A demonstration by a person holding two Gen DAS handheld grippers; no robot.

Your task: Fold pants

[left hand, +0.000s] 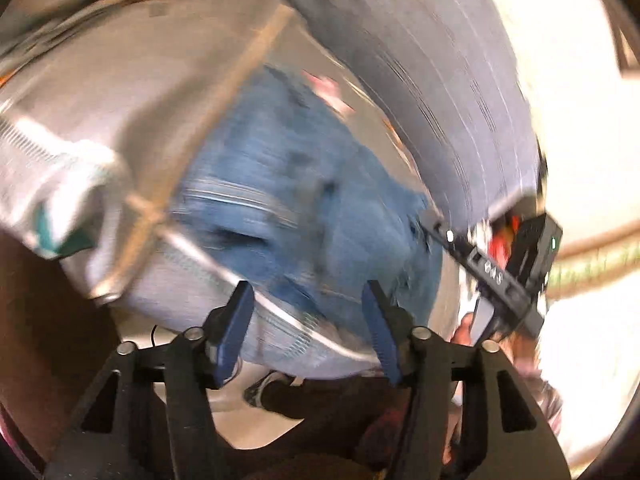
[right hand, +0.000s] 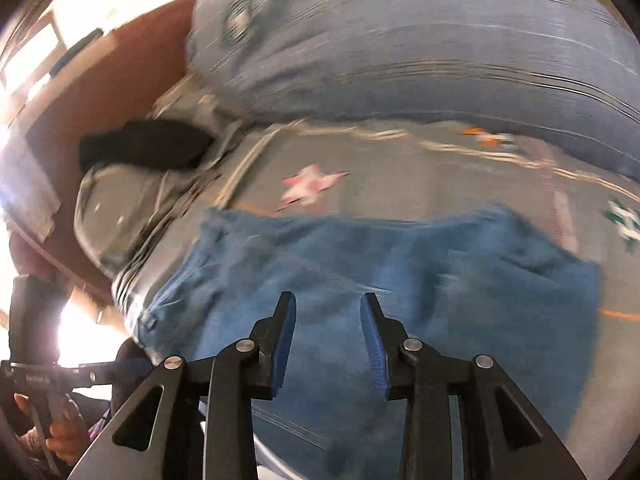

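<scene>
Both views are smeared by motion blur, so fine texture is hard to read. The pants point(right hand: 360, 280), soft blue denim with rumpled folds, lie spread on a grey patterned bedcover point(right hand: 400, 168) directly ahead of and beneath the right tongs point(right hand: 328, 320), whose blue ribbed pads stand apart, gripping nothing. The left tongs point(left hand: 310, 304) likewise gape wide and hold nothing, the pants point(left hand: 288, 200) just beyond their tips. A large grey-blue striped pillow point(right hand: 420, 40) bulks behind the pants. Bare bedcover shows between pants and pillow.
</scene>
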